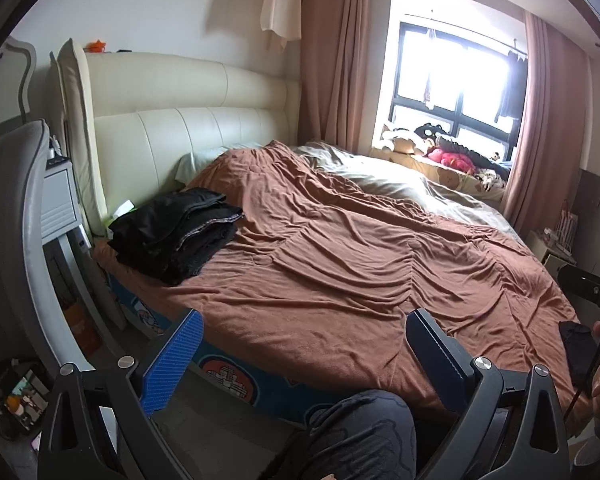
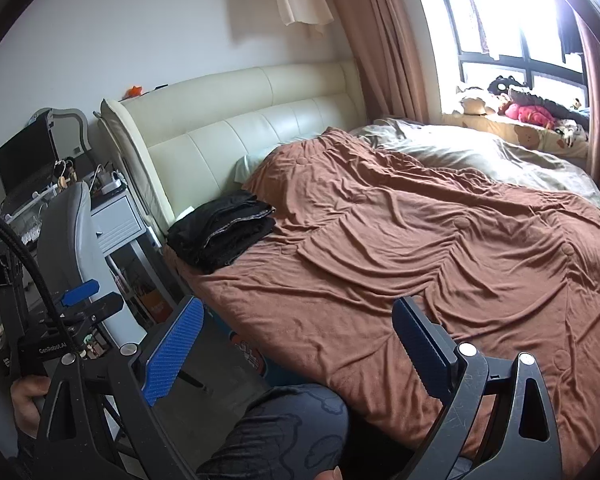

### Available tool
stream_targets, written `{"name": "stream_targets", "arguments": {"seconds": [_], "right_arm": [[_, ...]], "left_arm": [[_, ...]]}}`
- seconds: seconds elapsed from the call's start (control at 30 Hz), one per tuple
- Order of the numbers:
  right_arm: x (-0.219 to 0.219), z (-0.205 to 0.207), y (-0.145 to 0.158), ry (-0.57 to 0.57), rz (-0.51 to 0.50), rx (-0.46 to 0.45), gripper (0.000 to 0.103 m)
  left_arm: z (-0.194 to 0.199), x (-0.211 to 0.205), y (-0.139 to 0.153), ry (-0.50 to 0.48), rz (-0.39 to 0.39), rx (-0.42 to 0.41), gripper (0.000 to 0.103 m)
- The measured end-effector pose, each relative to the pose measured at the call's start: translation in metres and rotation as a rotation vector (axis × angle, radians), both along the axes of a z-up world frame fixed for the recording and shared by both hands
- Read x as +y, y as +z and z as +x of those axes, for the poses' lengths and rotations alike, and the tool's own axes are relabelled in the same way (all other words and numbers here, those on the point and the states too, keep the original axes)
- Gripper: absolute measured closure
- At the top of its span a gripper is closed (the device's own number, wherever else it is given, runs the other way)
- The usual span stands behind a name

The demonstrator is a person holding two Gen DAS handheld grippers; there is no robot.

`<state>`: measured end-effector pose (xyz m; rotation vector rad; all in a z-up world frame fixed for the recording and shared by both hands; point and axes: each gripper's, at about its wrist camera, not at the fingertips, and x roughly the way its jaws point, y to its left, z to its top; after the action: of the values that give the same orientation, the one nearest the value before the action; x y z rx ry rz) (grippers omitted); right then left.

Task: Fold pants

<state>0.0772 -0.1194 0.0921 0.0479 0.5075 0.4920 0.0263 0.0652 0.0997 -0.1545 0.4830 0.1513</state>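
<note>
Folded black pants [image 1: 176, 232] lie in a stack on the brown bed cover [image 1: 340, 264] near the headboard, at the bed's left side; they also show in the right wrist view [image 2: 222, 234]. My left gripper [image 1: 304, 340] is open and empty, held above the bed's near edge, well short of the pants. My right gripper [image 2: 300, 328] is open and empty, also over the near edge of the brown cover [image 2: 420, 248]. The left gripper body shows at the left of the right wrist view [image 2: 80, 308].
A cream padded headboard [image 1: 188, 116] stands behind the pants. A grey chair back [image 1: 16, 208] and a white nightstand [image 1: 58, 200] are at the left. My knee [image 1: 360, 432] is below the grippers. Stuffed toys [image 1: 448, 148] lie on the window sill.
</note>
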Motion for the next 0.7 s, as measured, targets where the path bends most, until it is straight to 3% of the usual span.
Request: {"name": "stream_targets", "arguments": {"seconds": [0.3,0.7], "right_arm": [[-0.011,-0.036,-0.029,-0.043,-0.033,-0.015,0.007],[-0.007,-0.063,-0.053,-0.104,-0.017,-0.019,0.007]], "left_arm": [[-0.025,-0.015,-0.015,-0.014,0.059,-0.011,0.001],[-0.038,-0.010,-0.049,-0.082,-0.003,-0.002,0.001]]}}
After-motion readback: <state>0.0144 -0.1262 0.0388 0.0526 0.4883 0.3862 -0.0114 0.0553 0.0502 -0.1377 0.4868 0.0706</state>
